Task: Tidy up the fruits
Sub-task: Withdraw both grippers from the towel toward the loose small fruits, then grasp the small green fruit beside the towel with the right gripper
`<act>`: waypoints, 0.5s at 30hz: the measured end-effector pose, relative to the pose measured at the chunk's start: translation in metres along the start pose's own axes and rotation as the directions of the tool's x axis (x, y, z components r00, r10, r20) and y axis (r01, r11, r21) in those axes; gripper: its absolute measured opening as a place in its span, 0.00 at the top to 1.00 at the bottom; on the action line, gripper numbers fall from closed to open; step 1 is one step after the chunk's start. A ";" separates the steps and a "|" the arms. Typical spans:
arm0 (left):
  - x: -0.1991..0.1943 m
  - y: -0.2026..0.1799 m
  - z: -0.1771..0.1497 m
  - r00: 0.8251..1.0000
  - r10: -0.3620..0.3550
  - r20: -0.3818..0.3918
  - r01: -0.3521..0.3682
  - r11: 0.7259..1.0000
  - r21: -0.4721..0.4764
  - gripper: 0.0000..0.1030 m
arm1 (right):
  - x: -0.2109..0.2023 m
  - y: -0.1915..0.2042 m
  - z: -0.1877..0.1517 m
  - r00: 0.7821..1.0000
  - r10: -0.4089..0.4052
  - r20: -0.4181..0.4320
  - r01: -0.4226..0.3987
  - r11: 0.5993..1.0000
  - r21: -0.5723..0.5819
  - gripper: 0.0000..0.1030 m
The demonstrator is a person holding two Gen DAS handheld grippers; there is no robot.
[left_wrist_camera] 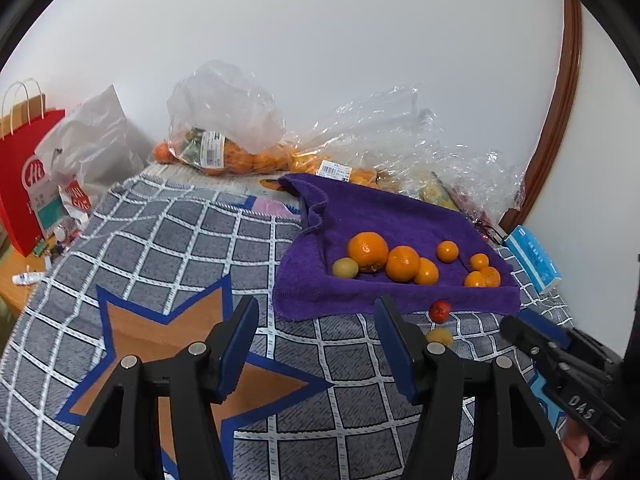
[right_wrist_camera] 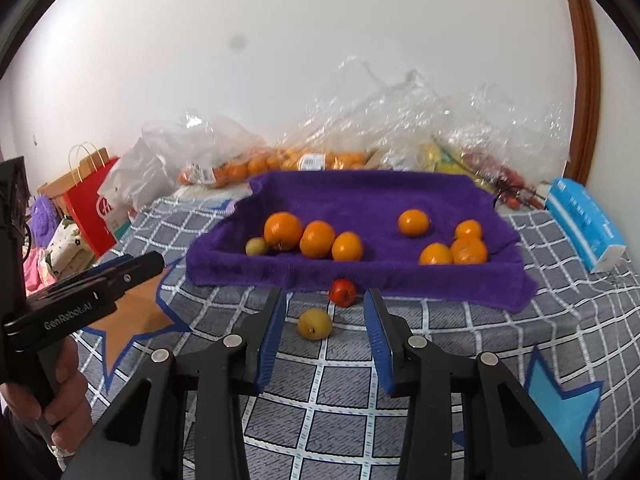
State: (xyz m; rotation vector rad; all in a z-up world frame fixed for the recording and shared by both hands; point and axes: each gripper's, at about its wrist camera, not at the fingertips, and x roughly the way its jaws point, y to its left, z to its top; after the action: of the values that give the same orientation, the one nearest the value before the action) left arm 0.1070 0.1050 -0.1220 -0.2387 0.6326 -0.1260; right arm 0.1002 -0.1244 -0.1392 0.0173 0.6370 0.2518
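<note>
A purple towel (right_wrist_camera: 360,196) (left_wrist_camera: 372,208) lies on the checked cloth and holds several oranges (right_wrist_camera: 317,239) (left_wrist_camera: 402,263) and a small green-yellow fruit (right_wrist_camera: 256,246) (left_wrist_camera: 345,268). A small red fruit (right_wrist_camera: 343,292) (left_wrist_camera: 440,311) and a small yellow fruit (right_wrist_camera: 315,323) (left_wrist_camera: 439,337) lie on the cloth in front of the towel. My right gripper (right_wrist_camera: 325,306) is open and empty, with the yellow fruit just ahead between its fingers. My left gripper (left_wrist_camera: 316,316) is open and empty, to the left of the loose fruits.
Clear plastic bags of oranges (left_wrist_camera: 224,152) (right_wrist_camera: 304,160) and other fruit lie behind the towel by the wall. A blue tissue pack (right_wrist_camera: 584,224) (left_wrist_camera: 534,258) sits at the right. A red paper bag (left_wrist_camera: 28,176) (right_wrist_camera: 90,204) stands at the left.
</note>
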 end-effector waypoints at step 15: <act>0.022 0.015 -0.015 0.996 0.074 -0.058 -0.076 0.997 -0.021 0.44 | 0.043 -0.006 -0.014 0.993 0.035 -0.112 -0.037 0.999 -0.012 0.63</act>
State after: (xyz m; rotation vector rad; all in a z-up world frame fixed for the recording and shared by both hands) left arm 0.1159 0.1122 -0.1499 -0.2337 0.6996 -0.0536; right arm 0.1264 -0.1207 -0.1765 0.0014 0.7469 0.2935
